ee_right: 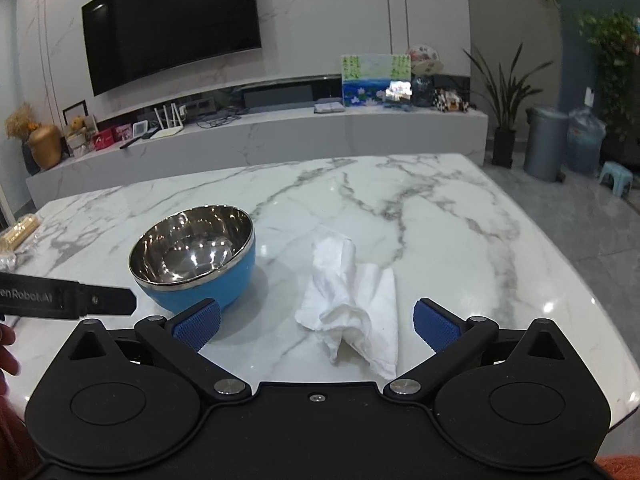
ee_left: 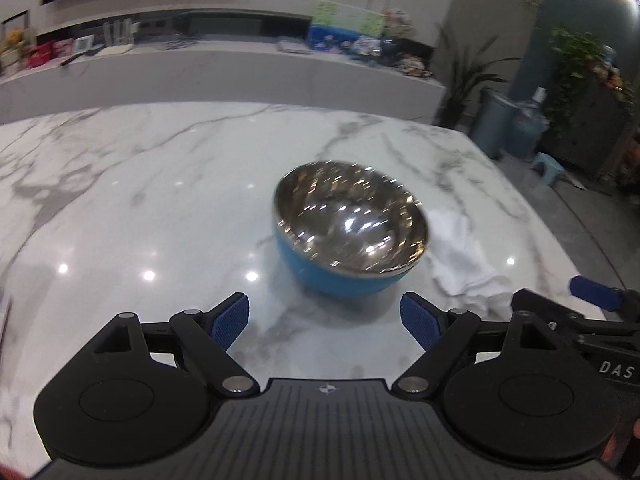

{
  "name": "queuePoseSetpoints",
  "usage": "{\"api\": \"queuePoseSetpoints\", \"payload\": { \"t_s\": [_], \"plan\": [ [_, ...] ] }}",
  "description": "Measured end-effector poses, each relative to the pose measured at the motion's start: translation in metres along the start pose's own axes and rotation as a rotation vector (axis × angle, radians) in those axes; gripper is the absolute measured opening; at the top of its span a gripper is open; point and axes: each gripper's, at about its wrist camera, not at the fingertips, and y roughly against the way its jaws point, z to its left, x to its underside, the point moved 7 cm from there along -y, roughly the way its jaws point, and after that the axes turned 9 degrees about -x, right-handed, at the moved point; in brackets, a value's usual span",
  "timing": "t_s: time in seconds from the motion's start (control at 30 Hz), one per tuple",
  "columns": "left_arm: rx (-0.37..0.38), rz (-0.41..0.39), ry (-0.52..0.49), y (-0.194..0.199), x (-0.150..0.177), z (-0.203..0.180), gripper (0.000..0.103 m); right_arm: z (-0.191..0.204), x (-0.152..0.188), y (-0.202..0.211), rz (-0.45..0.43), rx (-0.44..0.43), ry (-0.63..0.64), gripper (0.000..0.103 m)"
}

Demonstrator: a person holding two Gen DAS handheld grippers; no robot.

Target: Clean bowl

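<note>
The bowl [ee_right: 192,258] is showing a sky-blue outer wall and a mirror-bright steel interior. The crumpled paper towel [ee_right: 352,300] beside it is appearing plain white. The table [ee_right: 440,220] is displaying white marble with grey veining. The left gripper [ee_left: 325,320] and the right gripper [ee_right: 316,320] are presenting black bodies, with jaws carrying dark-blue textured pads [ee_right: 198,324]. A black television [ee_right: 172,20] is hanging on pale marble-patterned wall.
</note>
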Motion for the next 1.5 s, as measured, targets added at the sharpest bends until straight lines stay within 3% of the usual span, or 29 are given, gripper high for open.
{"api": "queuePoseSetpoints", "payload": {
  "t_s": [0.57,1.0,1.5],
  "plan": [
    [-0.206,0.045,-0.042,-0.015,0.009,0.002,0.083,0.0,0.005,-0.01,0.008,-0.029,-0.02,0.102],
    [-0.257,0.067,-0.118,-0.017,0.014,-0.008,0.083,0.003,0.009,-0.017,0.036,-0.035,-0.018,0.102],
    [-0.233,0.042,-0.108,-0.013,0.011,-0.012,0.083,0.004,0.013,-0.023,0.064,-0.05,-0.033,0.102]
  ]
}}
